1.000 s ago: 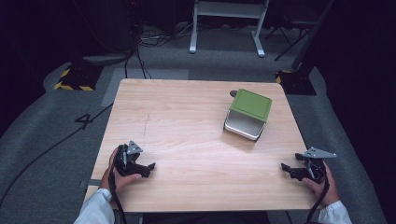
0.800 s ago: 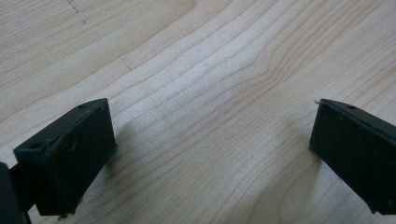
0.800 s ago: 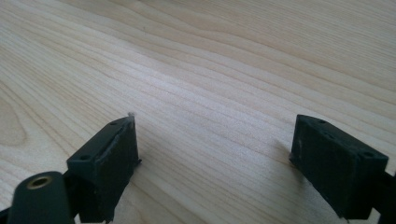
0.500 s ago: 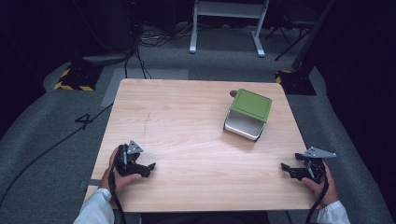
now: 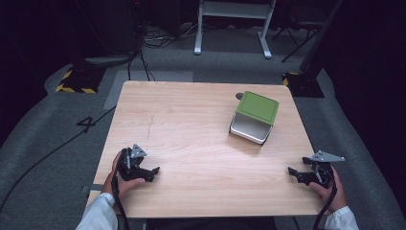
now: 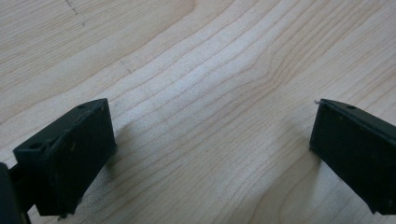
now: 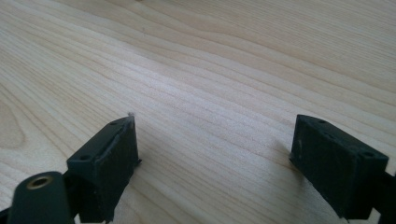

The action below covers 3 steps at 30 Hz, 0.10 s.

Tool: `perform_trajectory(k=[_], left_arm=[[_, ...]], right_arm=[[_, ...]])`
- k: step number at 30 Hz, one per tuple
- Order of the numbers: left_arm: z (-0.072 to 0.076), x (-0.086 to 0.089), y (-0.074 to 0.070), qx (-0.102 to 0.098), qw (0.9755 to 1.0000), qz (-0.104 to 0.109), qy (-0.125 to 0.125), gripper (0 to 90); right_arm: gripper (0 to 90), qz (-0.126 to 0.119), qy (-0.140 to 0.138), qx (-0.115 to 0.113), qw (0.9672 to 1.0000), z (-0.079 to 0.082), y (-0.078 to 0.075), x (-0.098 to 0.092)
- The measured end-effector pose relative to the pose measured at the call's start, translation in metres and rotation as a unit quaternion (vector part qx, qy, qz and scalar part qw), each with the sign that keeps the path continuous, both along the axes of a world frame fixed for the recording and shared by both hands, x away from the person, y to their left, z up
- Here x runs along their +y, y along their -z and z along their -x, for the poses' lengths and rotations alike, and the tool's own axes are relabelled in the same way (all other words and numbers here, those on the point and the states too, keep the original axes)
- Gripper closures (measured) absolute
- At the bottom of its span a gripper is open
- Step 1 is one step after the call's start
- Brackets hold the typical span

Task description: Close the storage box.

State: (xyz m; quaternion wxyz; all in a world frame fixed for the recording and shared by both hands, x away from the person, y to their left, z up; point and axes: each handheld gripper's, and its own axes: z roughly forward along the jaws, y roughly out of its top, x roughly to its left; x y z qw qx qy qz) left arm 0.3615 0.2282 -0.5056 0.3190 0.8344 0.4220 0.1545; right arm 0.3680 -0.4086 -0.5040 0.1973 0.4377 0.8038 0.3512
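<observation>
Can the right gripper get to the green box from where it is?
Probably yes. The right gripper sits open at the table's near right corner, and the green box stands farther back on the same side. Bare wooden table lies between them, with nothing in the way.

Lab or recording studio, not a home. Bare light-wood bench [image 5: 191,124] stands alone on grey carpet floor [image 5: 57,158], surroundings dark. Floor marked with a painted "4" [image 5: 88,123] at the bench's 9 o'clock. Yellow-black hazard tape [image 5: 73,89] on a dark base at 10 o'clock, another striped base [image 5: 287,78] at 2 o'clock. Loose black cables [image 5: 158,40] run across the floor at 12 o'clock, beside a white metal stand [image 5: 232,24] with splayed feet. Single green-lidded metal box [image 5: 253,116] on the bench, toward 2 o'clock. Set-up reads as a staged test station
</observation>
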Motion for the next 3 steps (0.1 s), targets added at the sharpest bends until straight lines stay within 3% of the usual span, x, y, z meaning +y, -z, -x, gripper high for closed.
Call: perform_trajectory(k=[3], left_arm=[[-0.0003, -0.0003, 0.0001, 0.000, 1.0000, 0.001, 0.000, 0.2]], right_arm=[[14.7, -0.001, -0.001, 0.000, 1.0000, -0.0005, 0.0000, 0.0001]])
